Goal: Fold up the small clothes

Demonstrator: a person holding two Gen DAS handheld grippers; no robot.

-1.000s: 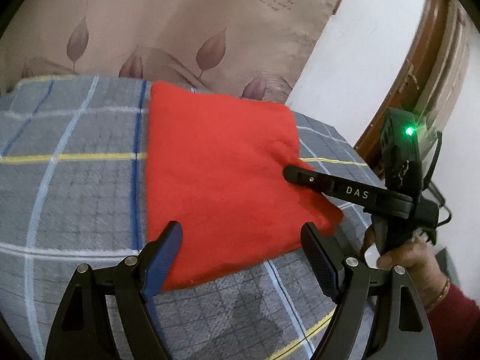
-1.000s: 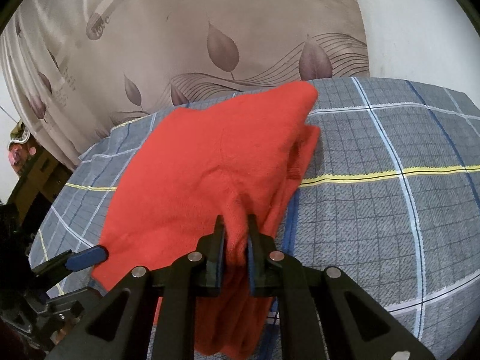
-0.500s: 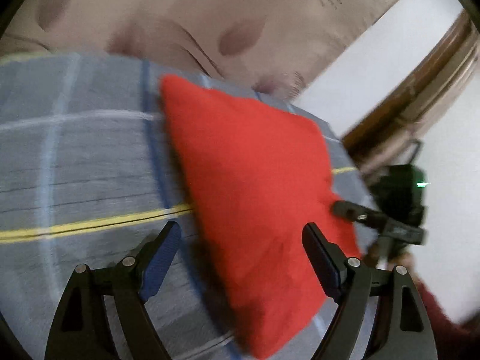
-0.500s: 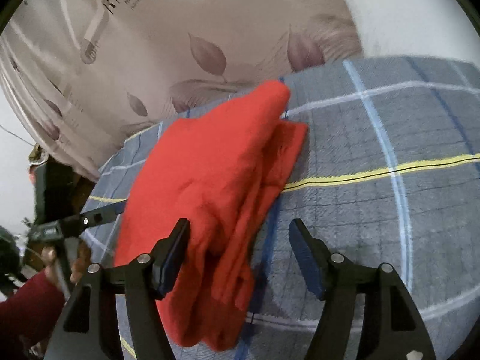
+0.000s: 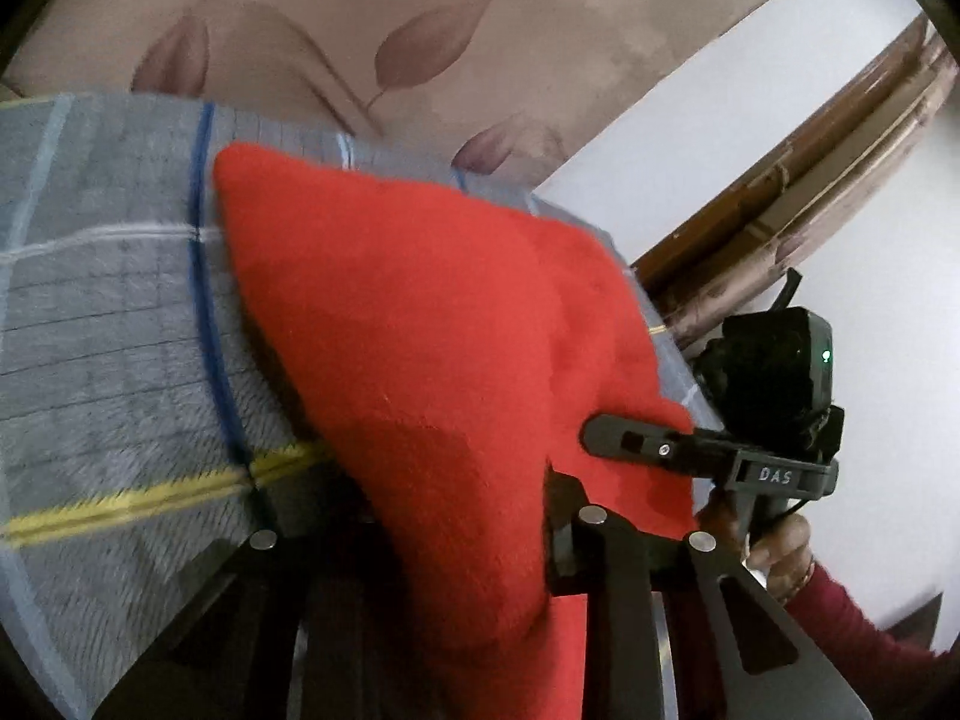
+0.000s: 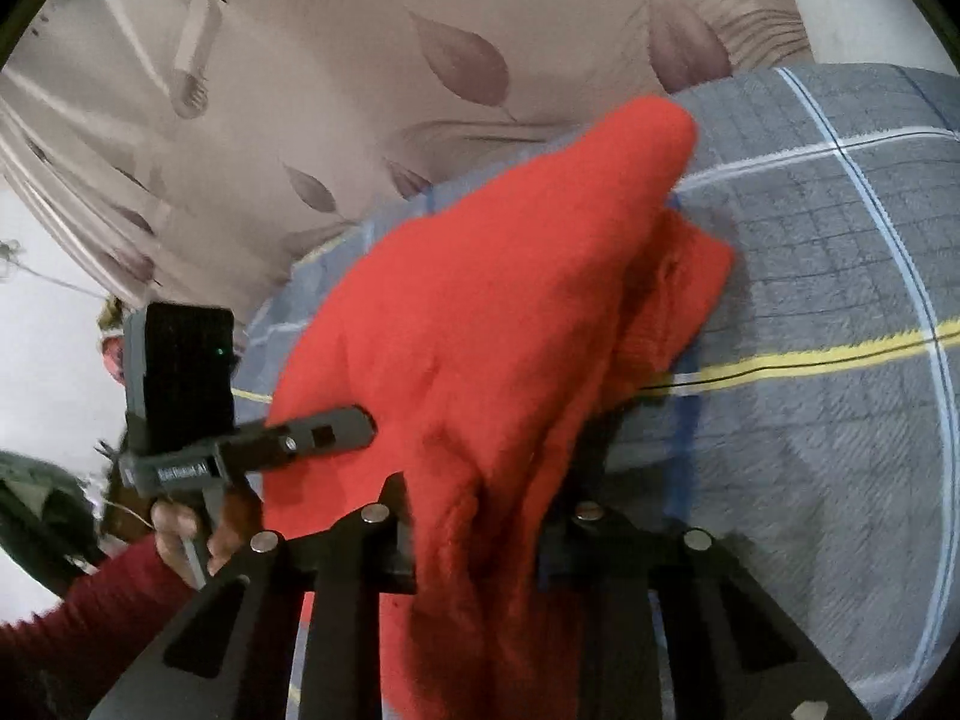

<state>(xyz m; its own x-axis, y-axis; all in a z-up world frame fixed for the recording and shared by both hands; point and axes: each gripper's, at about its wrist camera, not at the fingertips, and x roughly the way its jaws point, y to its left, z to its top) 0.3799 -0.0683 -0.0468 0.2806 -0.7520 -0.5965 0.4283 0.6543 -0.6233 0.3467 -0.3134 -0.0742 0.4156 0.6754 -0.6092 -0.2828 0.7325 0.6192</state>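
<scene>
1. Your left gripper (image 5: pixel 456 516) is pinching the near edge of the red garment (image 5: pixel 420 330); cloth bunches between its fingers and hides most of the left finger, only the right finger (image 5: pixel 561 522) shows.
2. Your right gripper (image 6: pixel 474 534) is likewise clamped on the red garment (image 6: pixel 498 330), a thick fold running down between its fingers and past the bottom of frame.
3. The garment stretches forward from both tools onto the grey plaid bedsheet (image 5: pixel 102 312); the far corner lies ahead, near the sheet's back edge.
4. Left wrist view only: the right gripper (image 5: pixel 606 441) seen side-on, just right of your own fingers, its tip against the cloth's right edge, with your right hand (image 5: pixel 774 546) on the handle and a brown wooden frame (image 5: pixel 780 228) behind.
5. Right wrist view only: the left gripper (image 6: pixel 354 426) side-on to the left of your fingers, tip on the cloth, your left hand (image 6: pixel 186 528) below it; also a second rumpled layer of the garment to the right, lying on the bedsheet (image 6: pixel 840 300) over a yellow stripe (image 6: pixel 810 357).
6. Both views show the leaf-print curtain (image 6: pixel 420 60) behind the bed.
</scene>
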